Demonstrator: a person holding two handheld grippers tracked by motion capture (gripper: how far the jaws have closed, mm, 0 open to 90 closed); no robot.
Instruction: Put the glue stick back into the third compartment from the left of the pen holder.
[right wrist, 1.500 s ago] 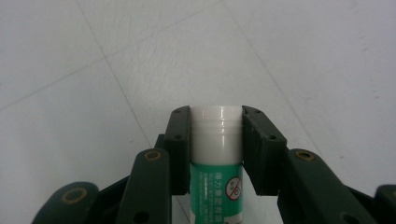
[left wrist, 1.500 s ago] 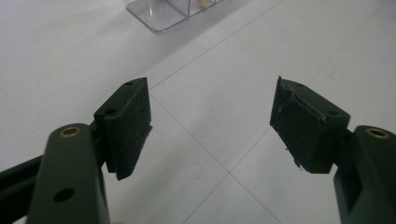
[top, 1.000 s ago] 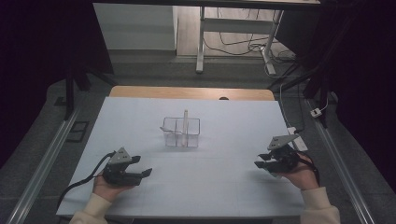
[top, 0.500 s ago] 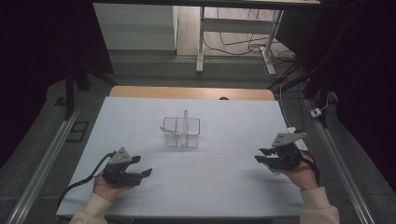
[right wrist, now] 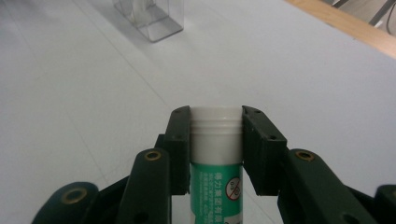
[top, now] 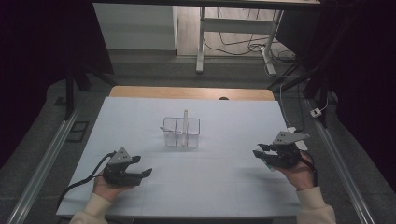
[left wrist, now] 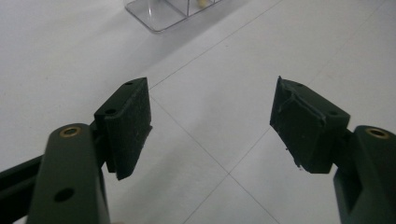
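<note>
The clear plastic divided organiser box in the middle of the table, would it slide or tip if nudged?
The clear plastic divided organiser box looks thin-walled and nearly empty, so probably light. On the smooth white table it would likely slide. Its broad, low base suggests it resists tipping.

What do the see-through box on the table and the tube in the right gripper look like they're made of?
Box: likely clear hard plastic, glossy; you see through its walls and dividers.
Tube: seemingly plastic, smooth, with a white ribbed cap and a green printed label, clamped in the right gripper.

White gridded table (top: pixel 224 186) — a clear divided holder (top: pixel 181 132) stands near its middle
</note>
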